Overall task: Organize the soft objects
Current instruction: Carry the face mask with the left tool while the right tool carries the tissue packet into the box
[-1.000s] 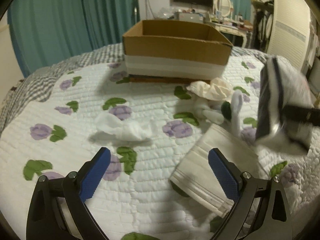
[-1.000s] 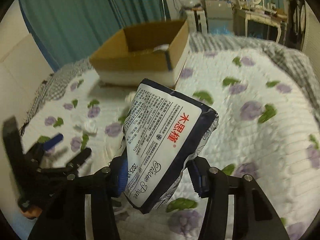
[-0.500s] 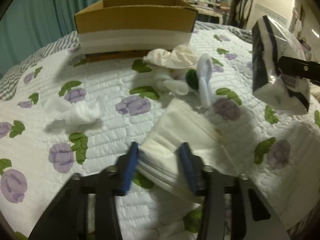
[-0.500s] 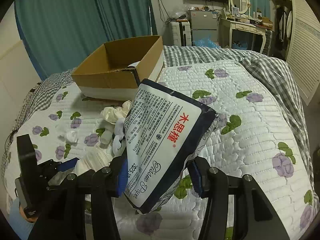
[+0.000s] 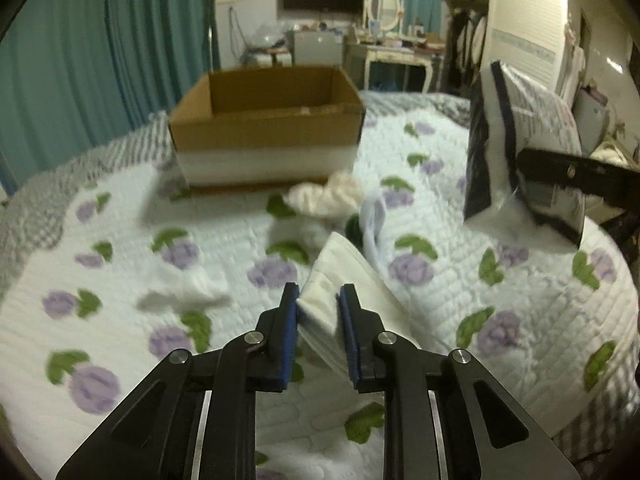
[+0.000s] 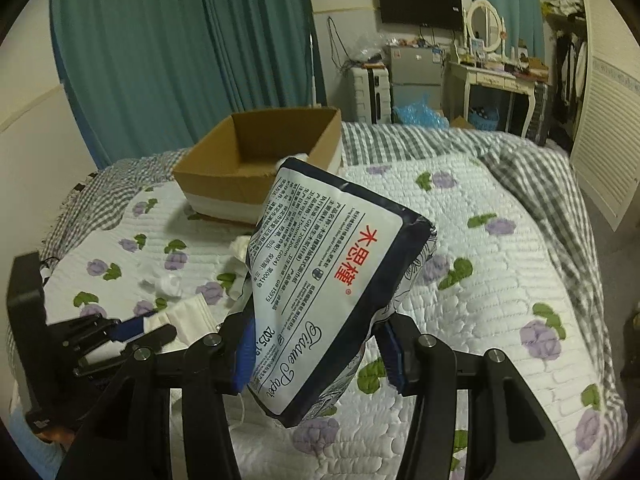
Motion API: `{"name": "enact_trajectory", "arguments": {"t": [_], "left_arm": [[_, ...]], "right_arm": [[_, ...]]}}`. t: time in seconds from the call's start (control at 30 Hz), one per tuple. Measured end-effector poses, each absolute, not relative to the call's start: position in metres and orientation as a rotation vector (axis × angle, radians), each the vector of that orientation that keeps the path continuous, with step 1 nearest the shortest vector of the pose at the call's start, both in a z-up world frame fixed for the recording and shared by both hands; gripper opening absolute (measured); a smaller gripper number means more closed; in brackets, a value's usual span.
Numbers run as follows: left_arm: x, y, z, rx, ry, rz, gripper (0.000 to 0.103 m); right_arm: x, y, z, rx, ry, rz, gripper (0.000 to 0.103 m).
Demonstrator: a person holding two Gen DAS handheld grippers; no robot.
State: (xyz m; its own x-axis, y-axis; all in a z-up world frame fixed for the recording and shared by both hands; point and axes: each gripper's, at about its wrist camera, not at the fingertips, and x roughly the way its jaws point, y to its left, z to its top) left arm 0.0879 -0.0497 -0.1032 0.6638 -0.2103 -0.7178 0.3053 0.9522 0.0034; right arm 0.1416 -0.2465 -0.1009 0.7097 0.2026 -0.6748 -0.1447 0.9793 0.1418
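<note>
On a flower-quilted bed [image 5: 460, 236], the left tool [image 5: 318, 320] has just clamped onto a folded white cloth [image 5: 340, 280] mid-bed. The right tool [image 6: 316, 344] grips a tissue pack [image 6: 332, 280] aloft. A cardboard box [image 5: 266, 136] sits near the far edge.

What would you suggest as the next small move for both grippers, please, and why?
Probably carry both loads forward to the cardboard box: the left gripper has just closed on the white face mask, and the right gripper grips the tissue pack.
</note>
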Motion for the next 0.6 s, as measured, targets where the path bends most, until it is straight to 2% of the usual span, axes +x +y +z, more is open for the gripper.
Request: {"name": "enact_trajectory", "arguments": {"t": [0.33,0.6], "left_arm": [[0.127,-0.033,-0.019,0.13,0.629,-0.226,0.02],[0.193,-0.026,0.023,0.145,0.547,-0.171,0.02]], "right_arm": [[0.158,-0.225,-0.047,0.001,0.66,0.254,0.051],[0.225,-0.208,-0.004,-0.038,0.612,0.303,0.051]]}}
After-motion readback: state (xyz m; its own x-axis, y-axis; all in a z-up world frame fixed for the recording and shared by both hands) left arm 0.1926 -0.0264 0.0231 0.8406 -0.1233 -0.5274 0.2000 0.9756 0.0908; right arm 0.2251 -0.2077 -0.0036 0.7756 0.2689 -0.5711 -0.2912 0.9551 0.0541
